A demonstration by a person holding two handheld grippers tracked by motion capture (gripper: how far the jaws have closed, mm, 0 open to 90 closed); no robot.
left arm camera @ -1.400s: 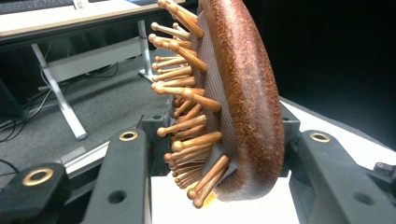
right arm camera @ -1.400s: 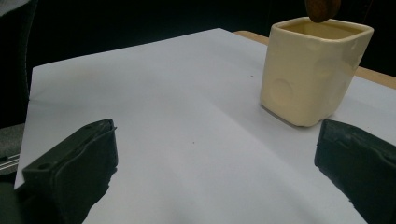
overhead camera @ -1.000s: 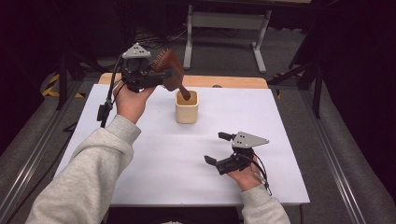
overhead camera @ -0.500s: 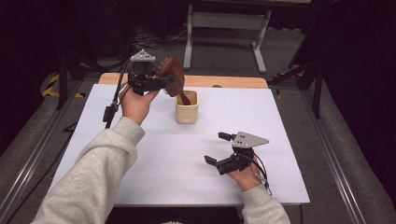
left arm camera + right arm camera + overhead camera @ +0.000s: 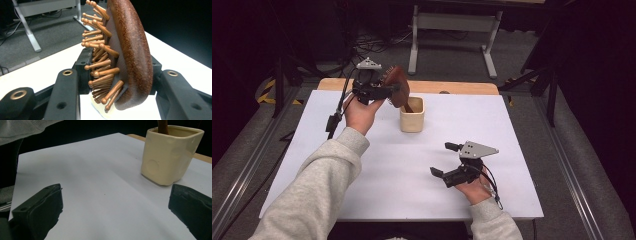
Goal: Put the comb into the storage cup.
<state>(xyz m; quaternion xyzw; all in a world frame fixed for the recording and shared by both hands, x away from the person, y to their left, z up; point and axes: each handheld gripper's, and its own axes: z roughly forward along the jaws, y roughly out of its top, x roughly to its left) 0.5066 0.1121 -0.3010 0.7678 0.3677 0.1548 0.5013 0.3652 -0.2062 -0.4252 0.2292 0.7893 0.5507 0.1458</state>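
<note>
A brown wooden hairbrush (image 5: pixel 398 86) with round-tipped pins hangs head up over a cream ceramic cup (image 5: pixel 412 116) at the back middle of the white table (image 5: pixel 512 130). Its handle (image 5: pixel 408 106) dips into the cup. My left gripper (image 5: pixel 393 90) is shut on the brush head. In the left gripper view the jaws of that gripper (image 5: pixel 120 75) press the hairbrush (image 5: pixel 130 50) from both sides. My right gripper (image 5: pixel 441 159) rests open on the table, in front and to the right of the cup. In the right gripper view the cup (image 5: pixel 167 155) stands beyond that gripper (image 5: pixel 117 210).
A wooden board (image 5: pixel 452 87) lies along the table's far edge. A white metal frame (image 5: pixel 452 22) and cables sit on the floor behind it. Grey rails run down both sides of the table.
My left hand has moved right and down with the hairbrush, bringing its handle lower into the cup. The right gripper has kept still.
</note>
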